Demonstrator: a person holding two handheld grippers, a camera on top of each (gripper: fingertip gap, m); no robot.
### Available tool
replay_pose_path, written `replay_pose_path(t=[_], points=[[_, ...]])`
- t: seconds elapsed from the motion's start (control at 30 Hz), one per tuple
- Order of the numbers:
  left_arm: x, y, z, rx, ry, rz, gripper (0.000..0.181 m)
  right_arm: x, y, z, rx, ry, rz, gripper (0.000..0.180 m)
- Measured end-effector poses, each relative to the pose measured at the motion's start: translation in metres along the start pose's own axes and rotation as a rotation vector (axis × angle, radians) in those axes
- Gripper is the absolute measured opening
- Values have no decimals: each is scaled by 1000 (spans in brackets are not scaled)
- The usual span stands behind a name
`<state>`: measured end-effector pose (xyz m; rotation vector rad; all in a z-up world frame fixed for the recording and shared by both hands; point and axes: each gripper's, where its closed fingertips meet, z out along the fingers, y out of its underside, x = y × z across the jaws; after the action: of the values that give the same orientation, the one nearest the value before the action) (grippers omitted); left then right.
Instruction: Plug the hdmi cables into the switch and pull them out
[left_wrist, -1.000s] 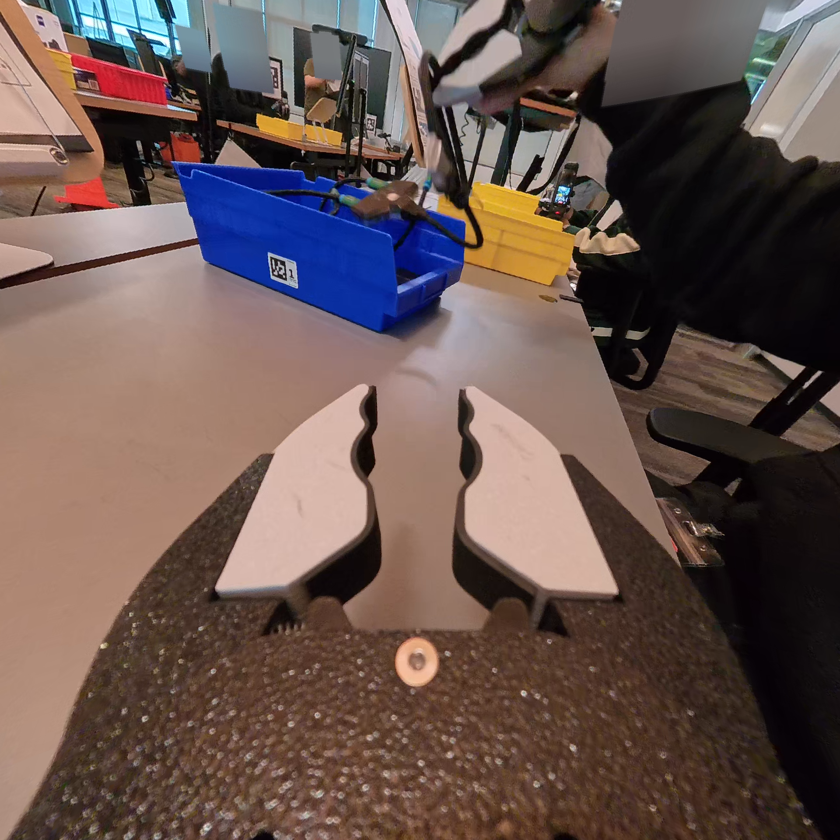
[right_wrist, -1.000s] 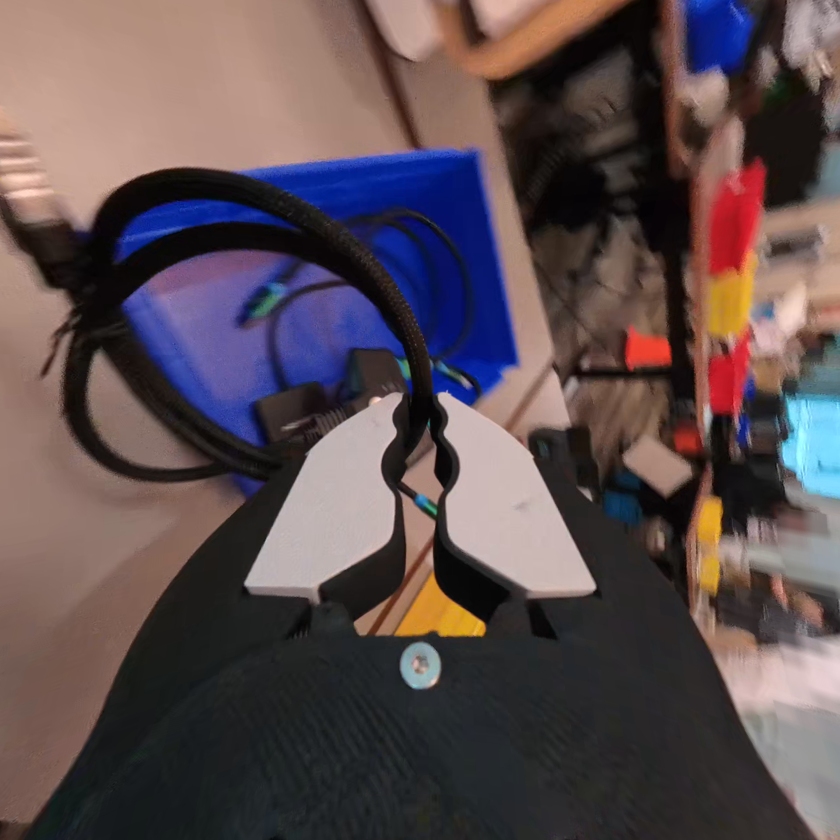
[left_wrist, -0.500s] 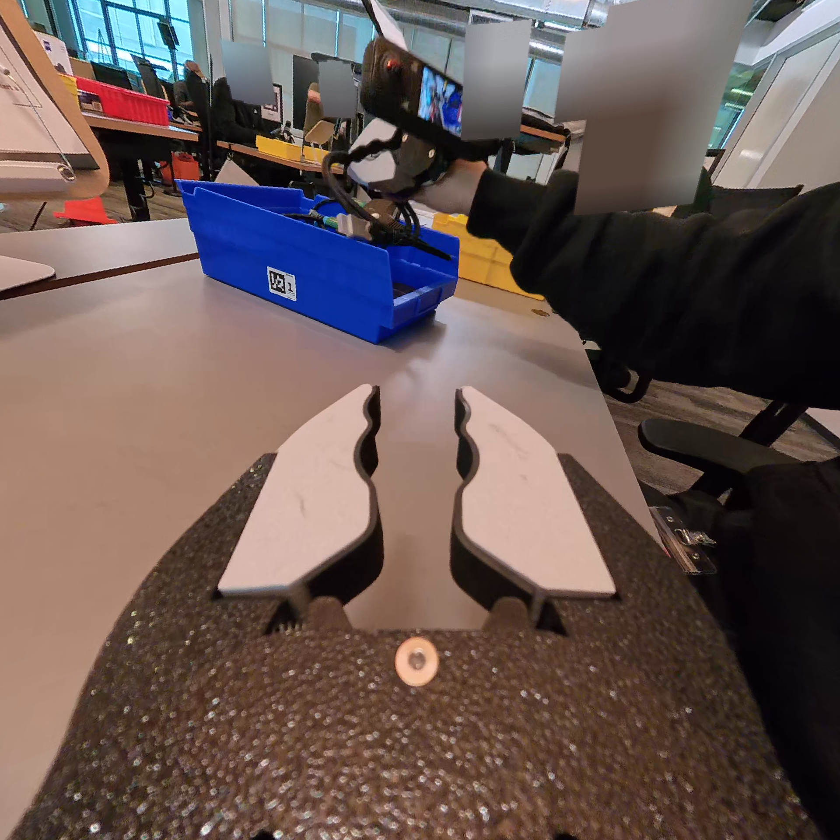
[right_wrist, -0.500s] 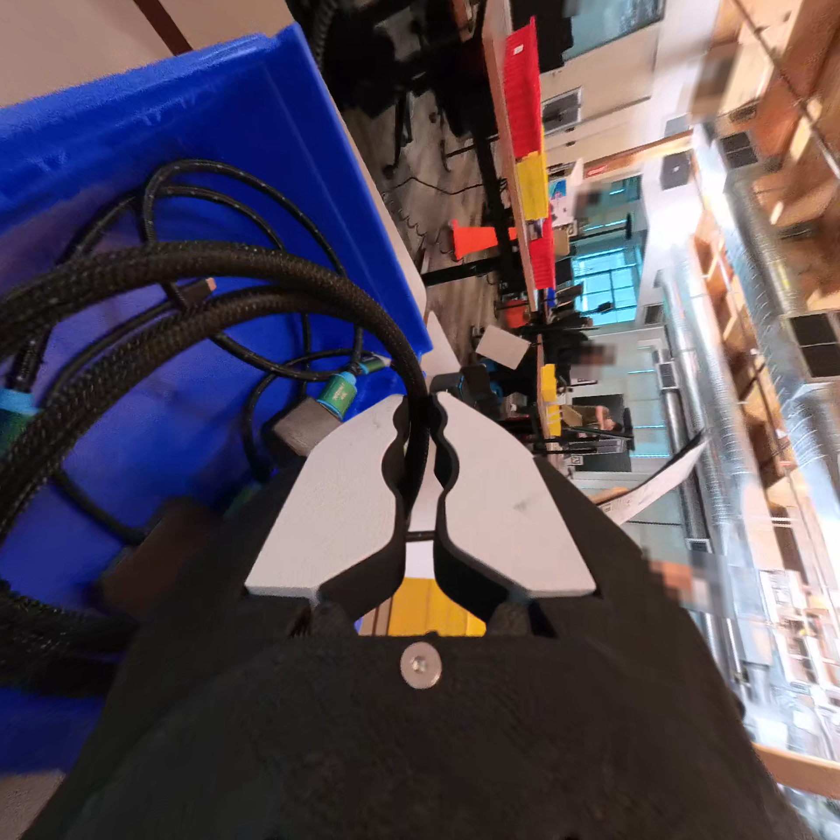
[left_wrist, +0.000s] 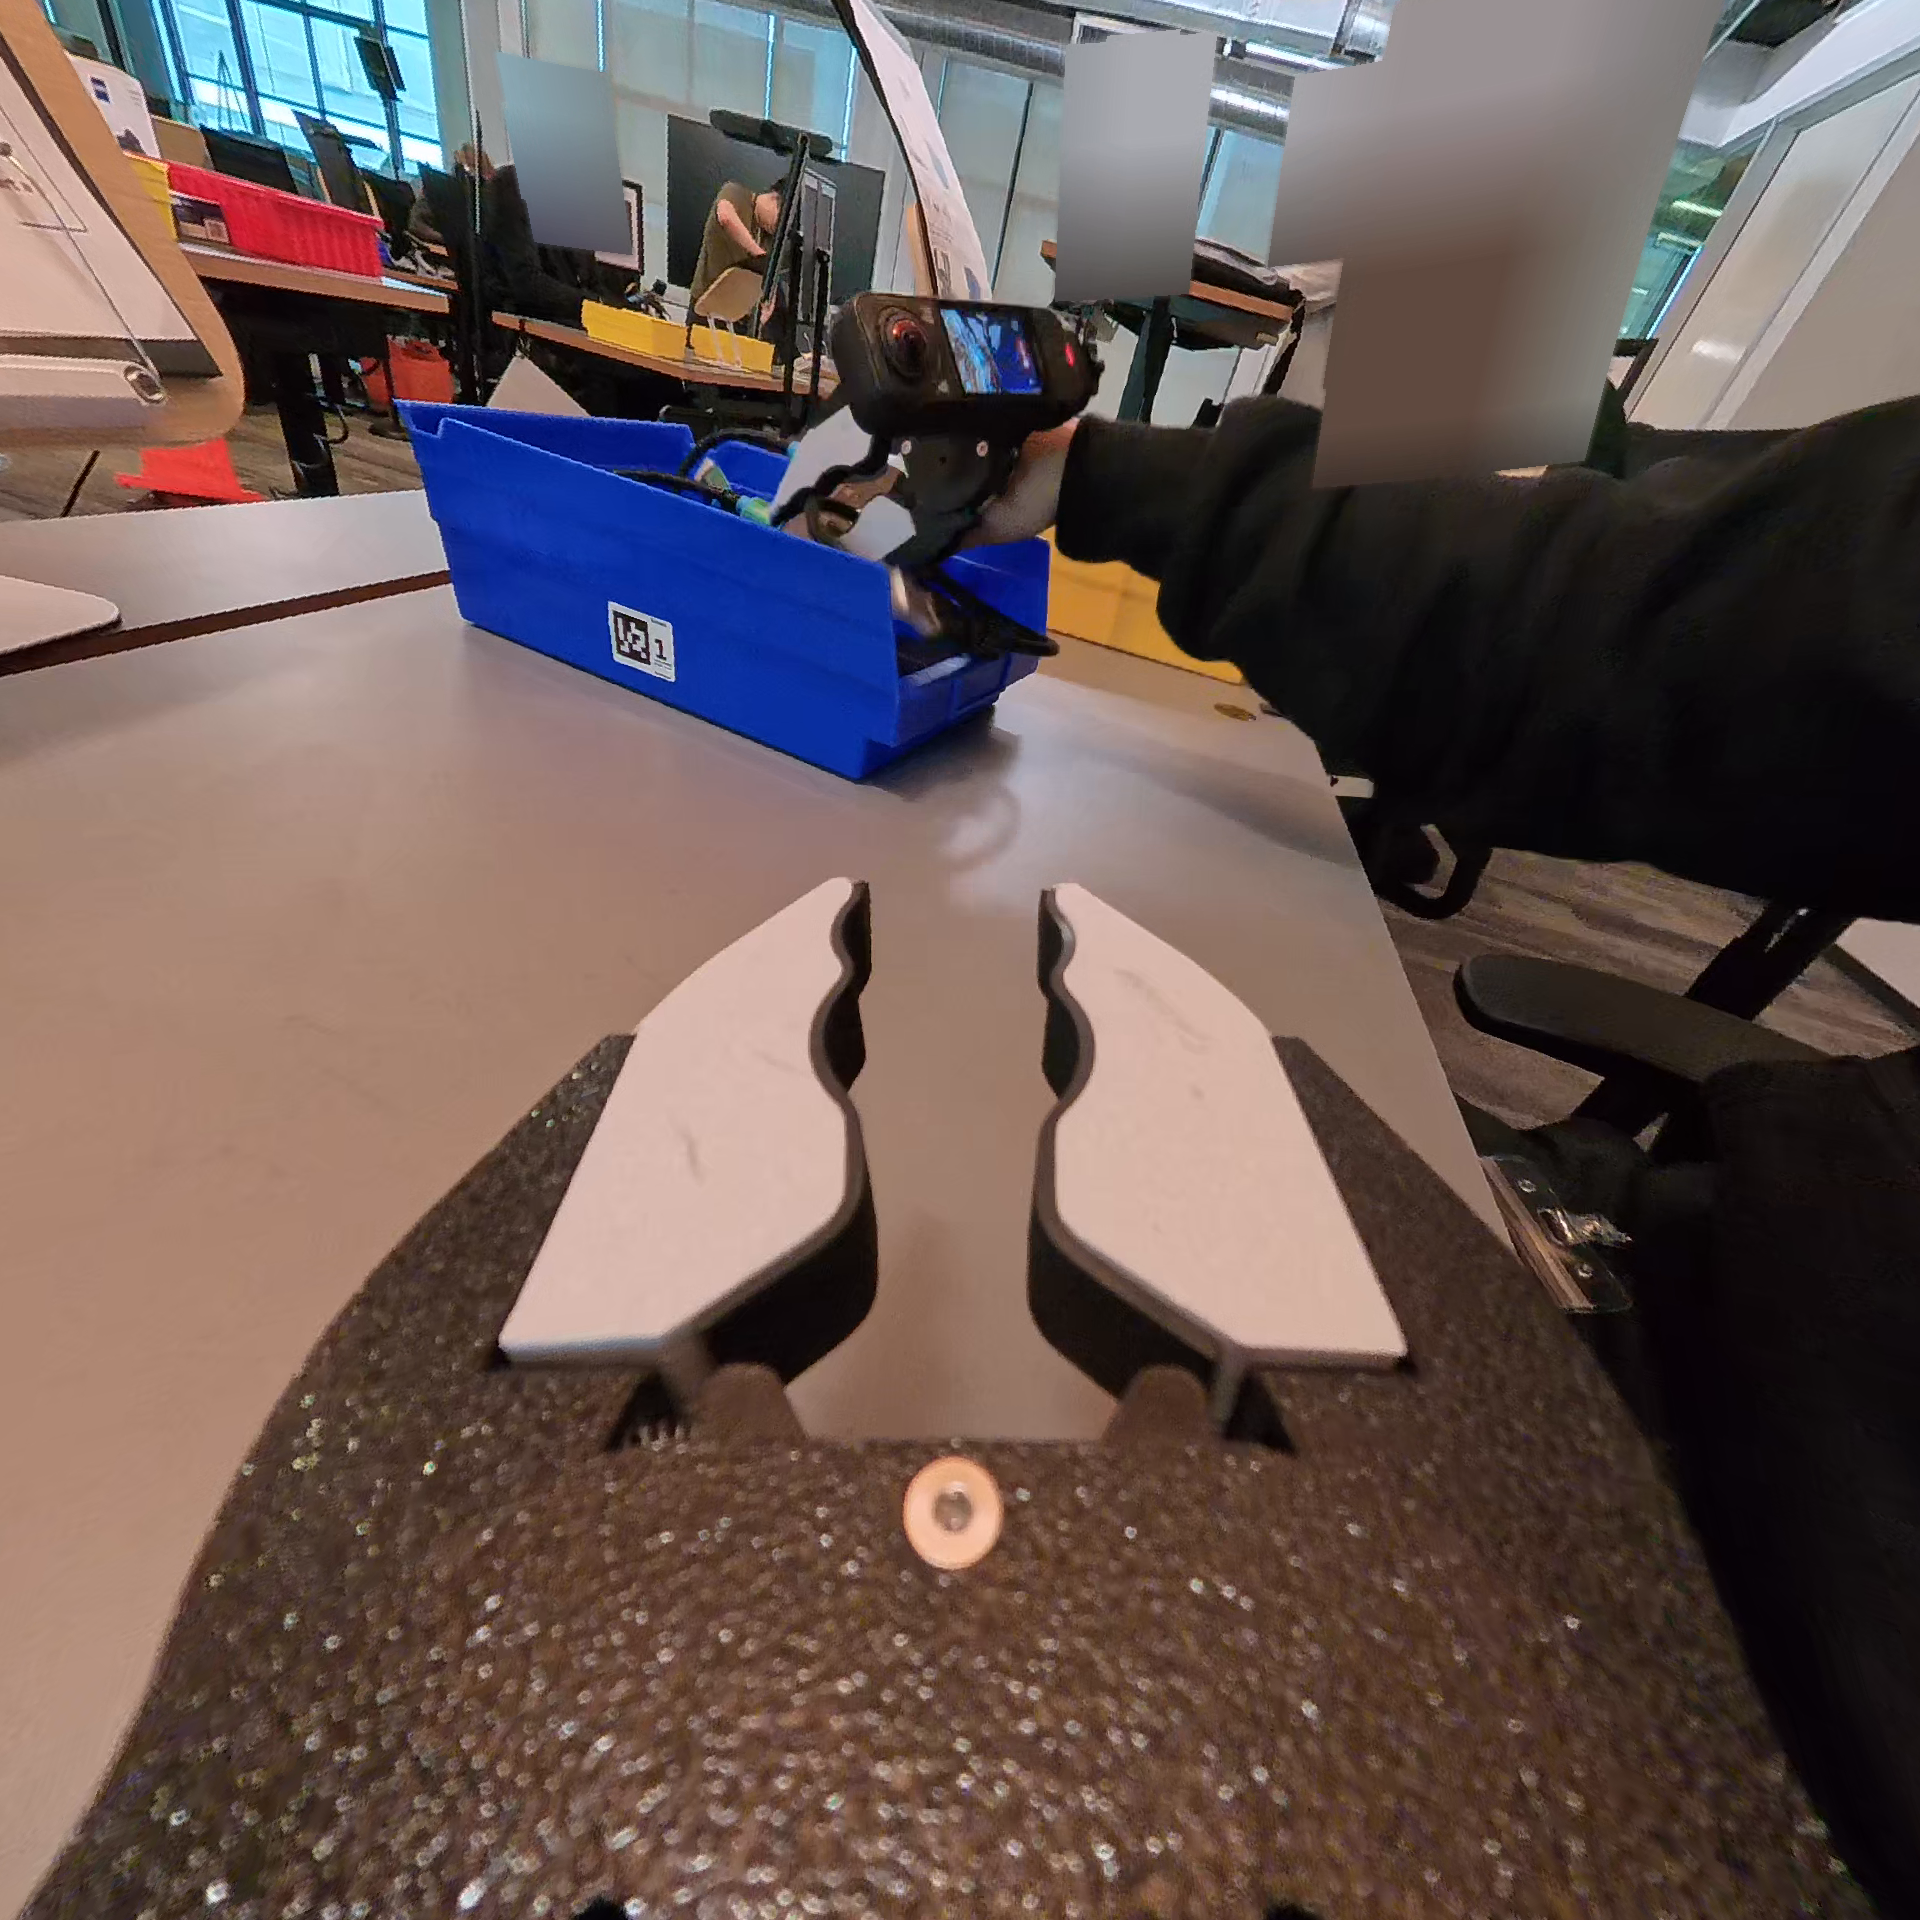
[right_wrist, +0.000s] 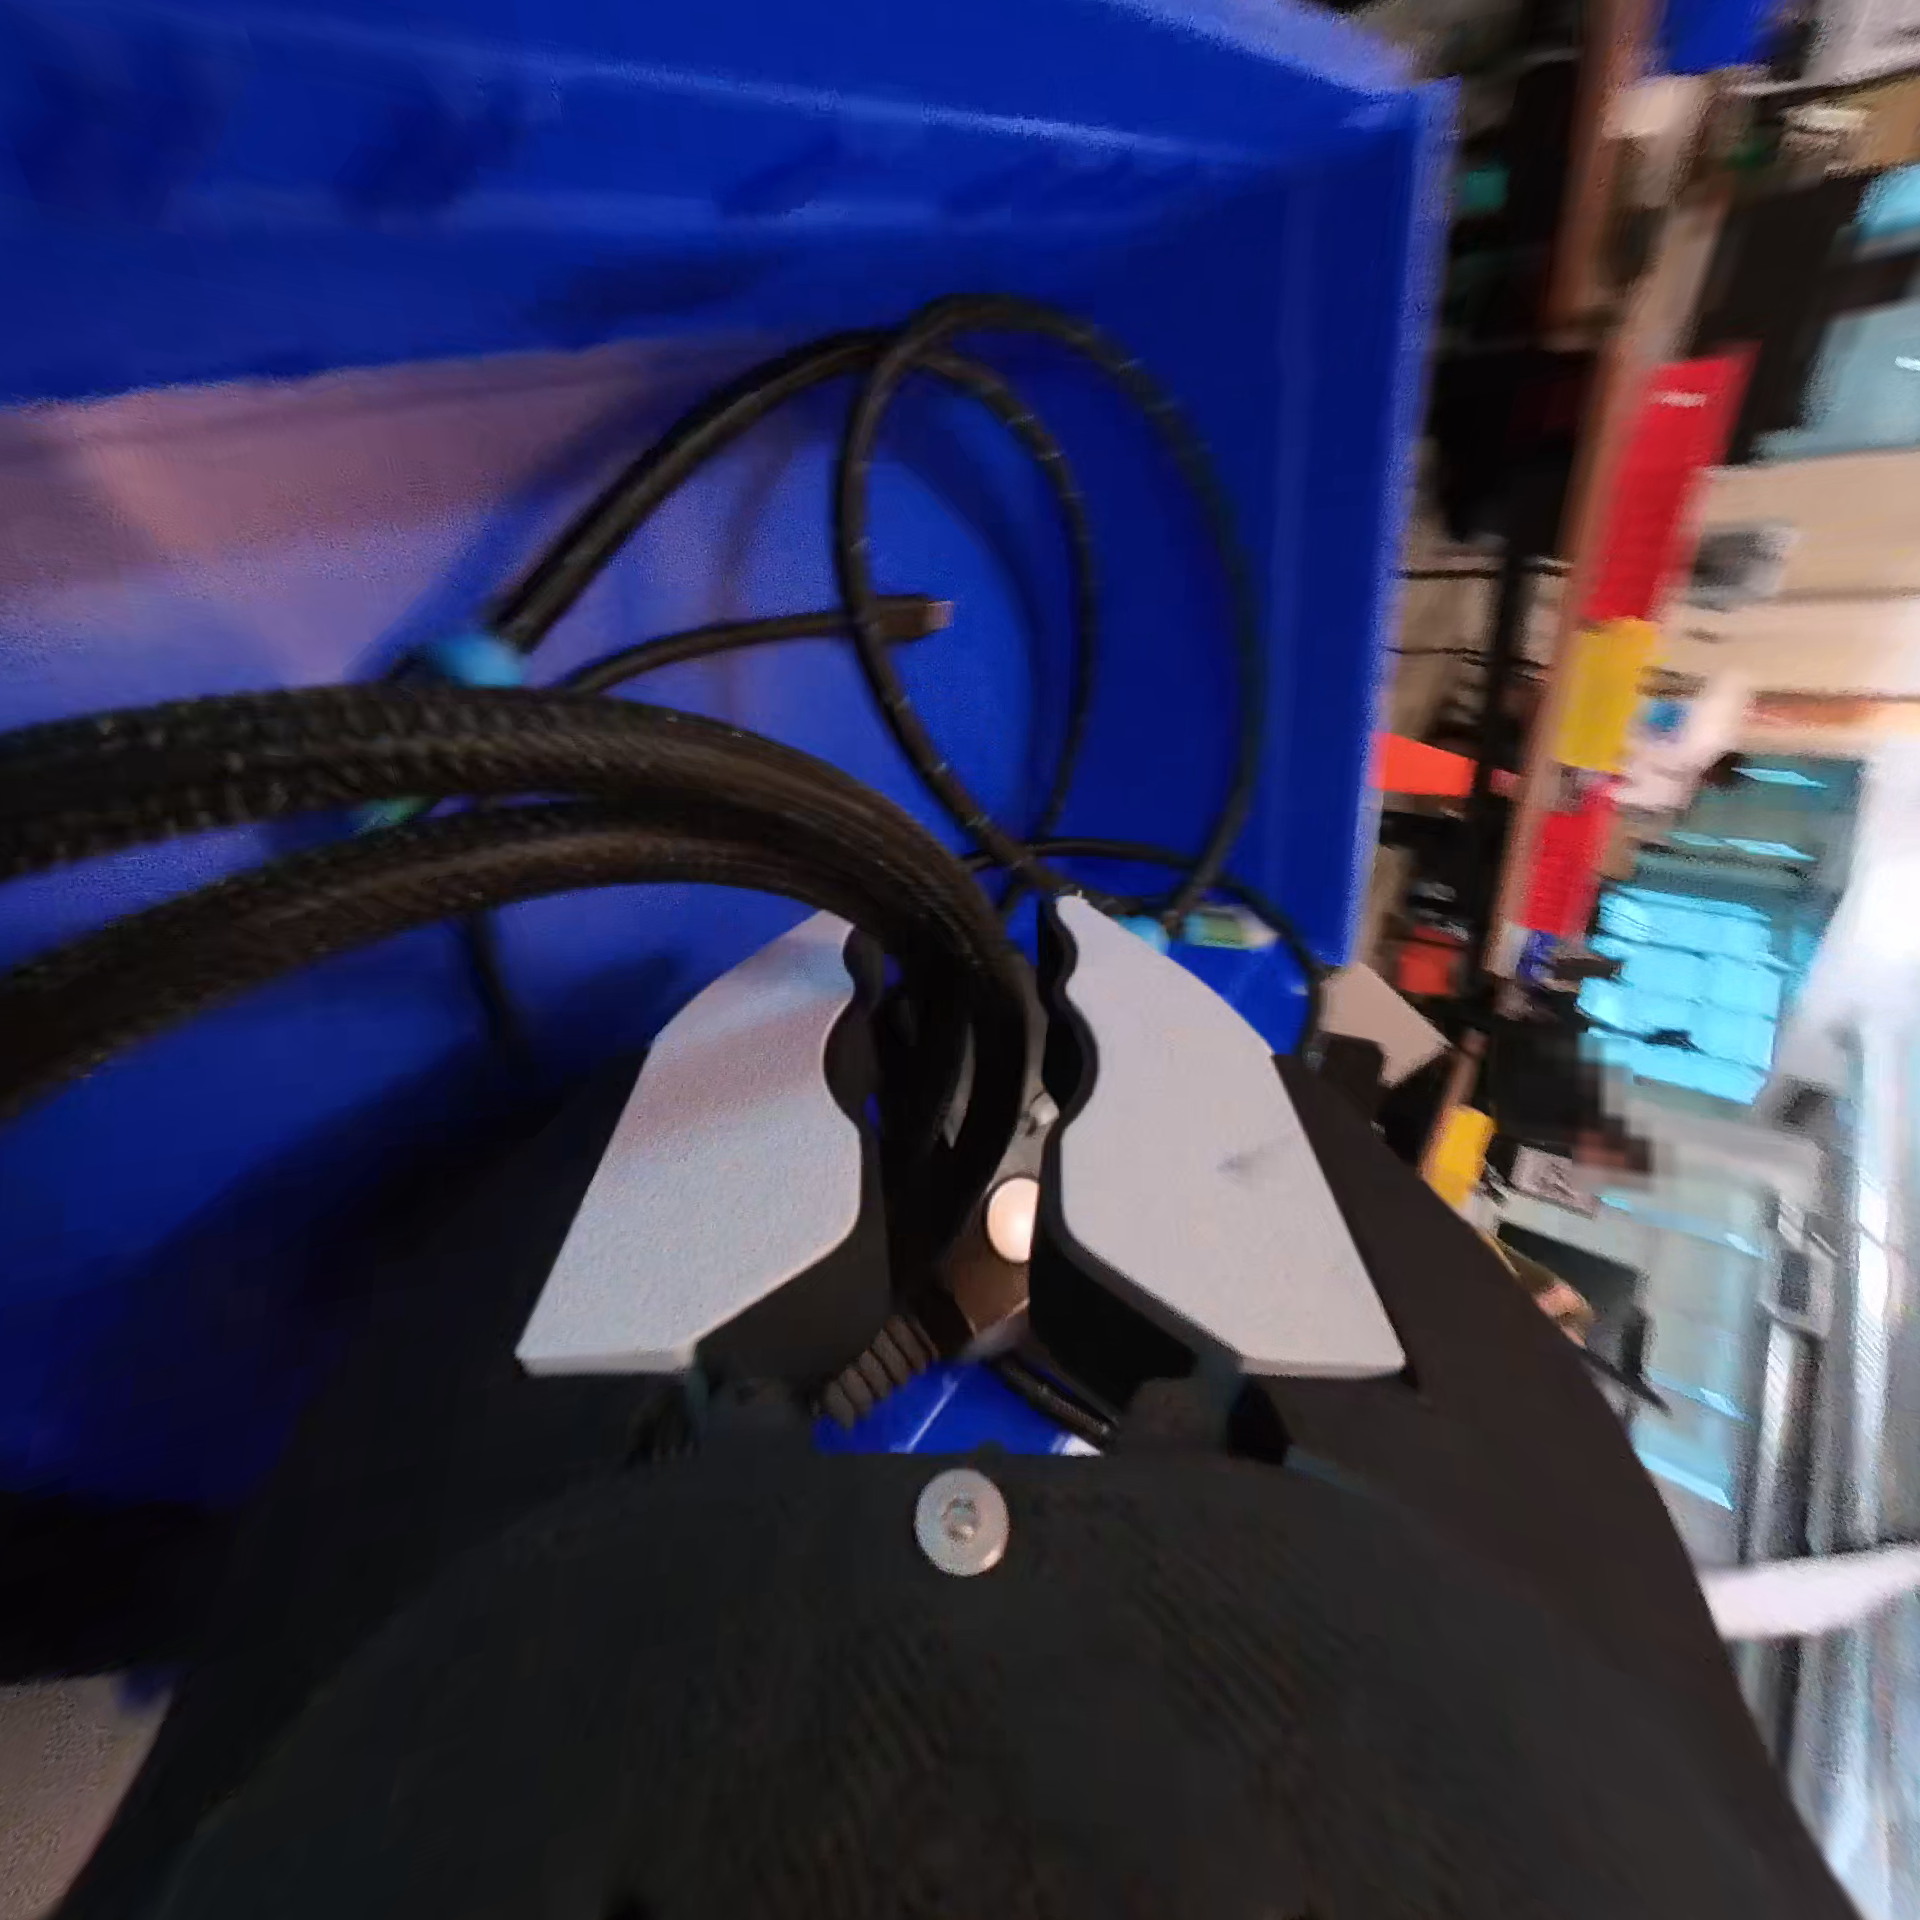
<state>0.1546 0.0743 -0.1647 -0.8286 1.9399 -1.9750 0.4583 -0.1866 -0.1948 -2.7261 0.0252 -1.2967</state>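
Note:
My left gripper is open and empty, low over the grey table. My right gripper is down inside the blue bin. Its fingers stand apart, and loops of thick black braided HDMI cable run between them. A dark box with a round white button, probably the switch, shows in the gap behind the cable. Thinner black cables and a teal-collared plug lie in the bin. In the left wrist view the right gripper sits at the near end of the bin.
A yellow bin stands behind the blue one. The table's right edge runs close to my left gripper, with a black chair armrest beyond it. A person's black sleeve reaches across to the bin. Desks and monitors fill the background.
My right gripper has come down from above the bin into it, carrying the braided cable. Its fingers have spread wider around the cable. My left gripper has stayed put.

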Motion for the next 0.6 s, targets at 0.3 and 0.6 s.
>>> replay_pose_path(t=[0.3, 0.6], points=[[0, 0, 0, 1, -1, -2, 30, -32, 4, -37, 36, -469, -12, 58], [2, -1, 0, 11, 21, -26, 30, -49, 8, -67, -15, -625, -66, 4]])
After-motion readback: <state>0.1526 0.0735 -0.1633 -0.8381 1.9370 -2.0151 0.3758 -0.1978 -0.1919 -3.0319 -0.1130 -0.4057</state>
